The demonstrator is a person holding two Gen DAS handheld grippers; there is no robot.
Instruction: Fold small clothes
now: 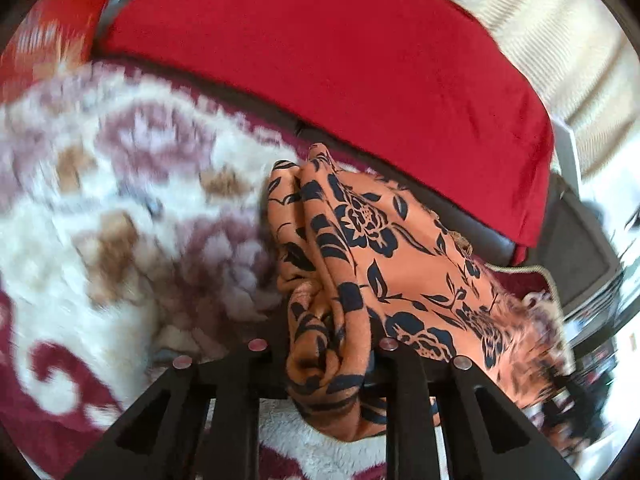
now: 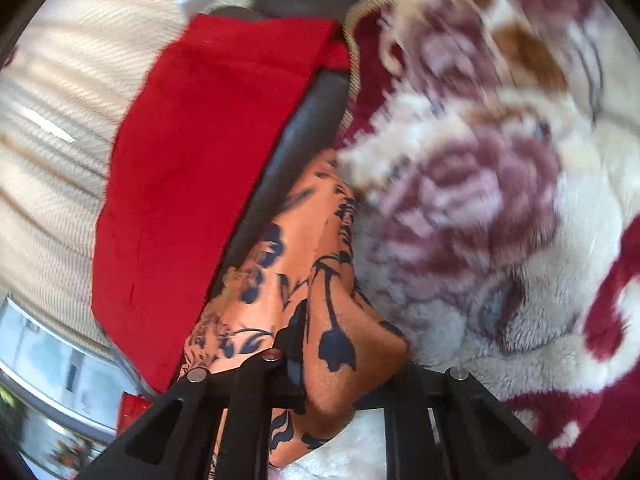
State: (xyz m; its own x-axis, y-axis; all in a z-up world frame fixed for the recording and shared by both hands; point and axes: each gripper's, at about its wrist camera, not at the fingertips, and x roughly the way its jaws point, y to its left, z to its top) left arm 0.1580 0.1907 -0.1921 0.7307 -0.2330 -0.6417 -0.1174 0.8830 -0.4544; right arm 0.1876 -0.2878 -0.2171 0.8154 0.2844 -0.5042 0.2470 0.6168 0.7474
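Left gripper [image 1: 326, 356], bottom centre of the left wrist view, clamped on a bunched edge of the orange floral garment [image 1: 384, 248]. From there, cloth stretched toward lower right of that frame, taut above the fleece blanket [image 1: 120, 208]. Right gripper [image 2: 340, 368], bottom centre of the right wrist view, likewise pinching the same garment [image 2: 312, 280], running up toward frame centre. Garment's long axis spanning gripper to gripper, neither clearly nearer. Red cushion [image 1: 340, 60] beyond, upper frame. Likely next: bringing the two held ends together.
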